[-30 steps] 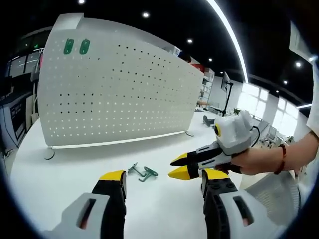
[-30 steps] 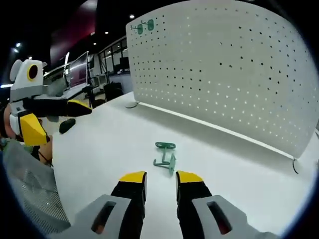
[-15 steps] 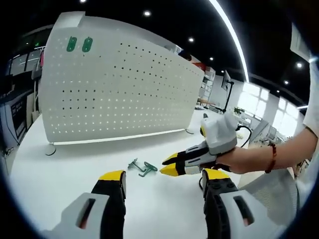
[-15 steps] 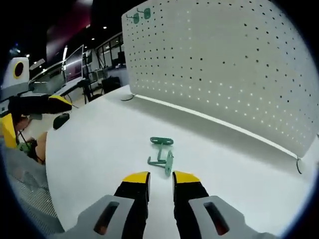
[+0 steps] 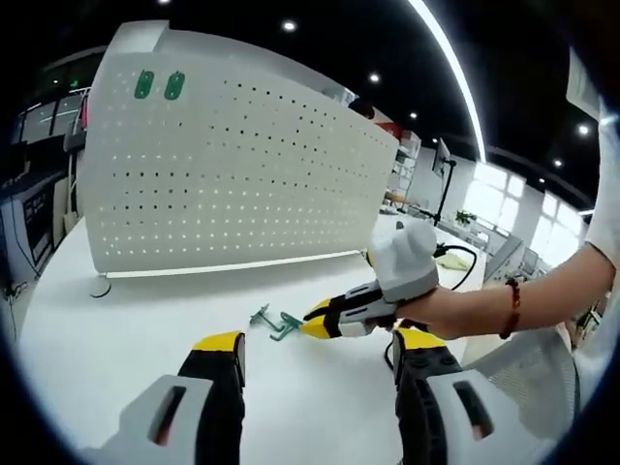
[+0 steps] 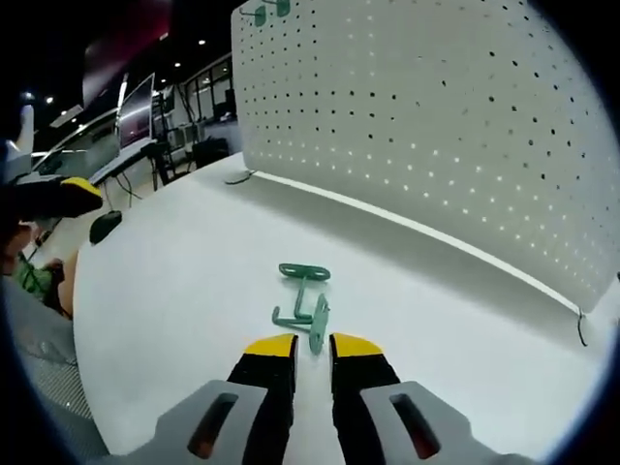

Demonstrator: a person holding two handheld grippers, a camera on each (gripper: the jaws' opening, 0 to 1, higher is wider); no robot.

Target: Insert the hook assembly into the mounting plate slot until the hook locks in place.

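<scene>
In my right gripper view, the right tool (image 6: 302, 345) sits low over the white desk (image 6: 165, 291), its yellow-tipped jaws drawn near each other with only a narrow gap between them, clamped on nothing. Just beyond those tips lie the two green metal hooks (image 6: 302, 300), resting flat on the desk, one touching or overlapping the other; I cannot tell which. The nearer hook's flat plate sits almost at the gap between my right jaws, though I cannot tell whether they touch it. Behind the hooks stands the white perforated pegboard panel (image 6: 436, 126), upright on the desk, with two green tabs (image 6: 269, 10) fixed near its top corner.

In my left gripper view, the left tool (image 5: 320, 341) has its jaws set wide apart, holding nothing. Beyond it I see the right tool (image 5: 318, 321), held by a person's hand (image 5: 441, 312), with its tips right beside the green hooks (image 5: 274, 323). The pegboard panel (image 5: 223, 165) stands behind the hooks, with the green tabs (image 5: 159, 85) near its top.
</scene>
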